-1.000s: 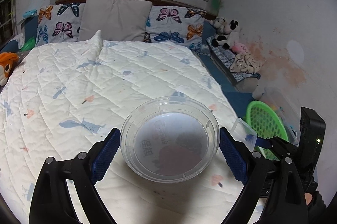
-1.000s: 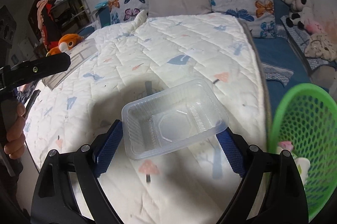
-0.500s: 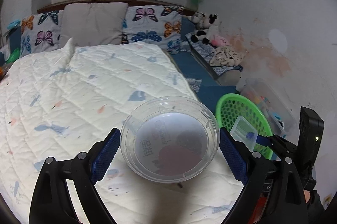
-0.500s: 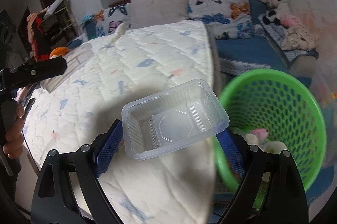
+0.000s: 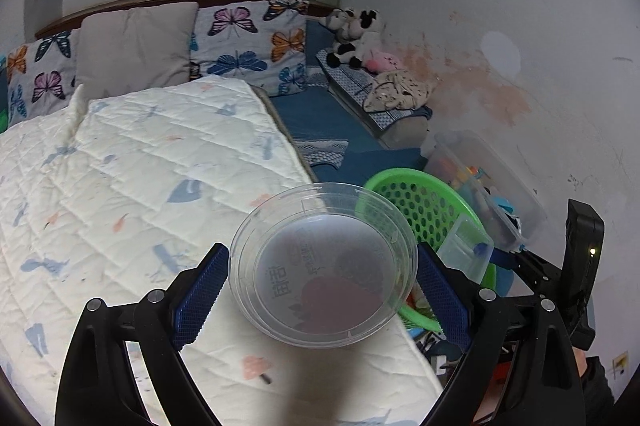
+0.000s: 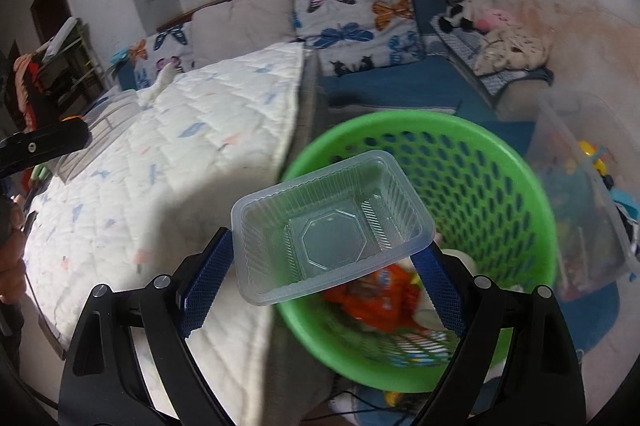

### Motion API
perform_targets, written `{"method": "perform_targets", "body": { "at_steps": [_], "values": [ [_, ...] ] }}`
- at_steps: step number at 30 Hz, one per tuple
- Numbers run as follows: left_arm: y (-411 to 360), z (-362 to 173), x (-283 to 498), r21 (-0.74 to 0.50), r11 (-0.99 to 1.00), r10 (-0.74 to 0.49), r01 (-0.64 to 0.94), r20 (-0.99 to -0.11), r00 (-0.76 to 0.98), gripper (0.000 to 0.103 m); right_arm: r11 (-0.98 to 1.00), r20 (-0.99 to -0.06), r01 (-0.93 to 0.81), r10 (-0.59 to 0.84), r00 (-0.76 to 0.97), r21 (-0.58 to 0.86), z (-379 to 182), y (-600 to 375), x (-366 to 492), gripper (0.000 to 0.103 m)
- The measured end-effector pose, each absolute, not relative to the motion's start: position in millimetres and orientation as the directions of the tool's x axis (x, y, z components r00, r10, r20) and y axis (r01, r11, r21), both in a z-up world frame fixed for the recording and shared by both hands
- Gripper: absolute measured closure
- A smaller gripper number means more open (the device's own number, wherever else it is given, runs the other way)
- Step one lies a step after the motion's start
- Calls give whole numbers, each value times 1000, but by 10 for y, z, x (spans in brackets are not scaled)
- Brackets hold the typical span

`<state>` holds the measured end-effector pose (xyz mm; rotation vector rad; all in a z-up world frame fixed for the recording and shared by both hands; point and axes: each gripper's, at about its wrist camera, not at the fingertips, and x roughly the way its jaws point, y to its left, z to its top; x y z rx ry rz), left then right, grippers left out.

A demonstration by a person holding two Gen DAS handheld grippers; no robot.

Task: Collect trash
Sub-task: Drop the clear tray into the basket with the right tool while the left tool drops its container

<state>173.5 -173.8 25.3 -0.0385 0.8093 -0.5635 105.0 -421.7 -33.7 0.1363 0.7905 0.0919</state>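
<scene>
My left gripper point(image 5: 322, 284) is shut on a round clear plastic bowl point(image 5: 324, 272), held over the bed's right edge. My right gripper point(image 6: 328, 270) is shut on a clear rectangular plastic tray point(image 6: 332, 226), which hangs over the near rim of the green mesh basket point(image 6: 480, 161). Orange wrappers and other trash point(image 6: 376, 298) lie in the basket. In the left wrist view the same basket point(image 5: 424, 201) stands on the floor beside the bed, with the right gripper and its tray point(image 5: 466, 252) over it.
The bed with a white quilt point(image 5: 140, 177) fills the left. A clear storage bin point(image 6: 580, 193) of toys stands right of the basket against the wall. Plush toys point(image 5: 352, 37) sit on a blue bench by the pillows.
Both grippers have swung right, off the quilt toward the bedside. The tray now hangs over the green basket, and the bowl has reached the bed's edge next to it.
</scene>
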Motion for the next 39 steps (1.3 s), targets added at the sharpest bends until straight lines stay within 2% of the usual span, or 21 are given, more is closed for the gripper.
{"method": "perform_targets", "body": {
  "at_steps": [12, 39],
  "values": [
    [-2336, 132, 1824, -230, 821, -510, 522, -706, 491, 14, 979, -725, 47, 113, 680, 196, -514, -4698, 980, 11],
    [-3148, -325, 1829, -210, 769, -510, 604, -771, 381, 13, 974, -702, 95, 79, 708, 206, -523, -4822, 476, 10]
  ]
}}
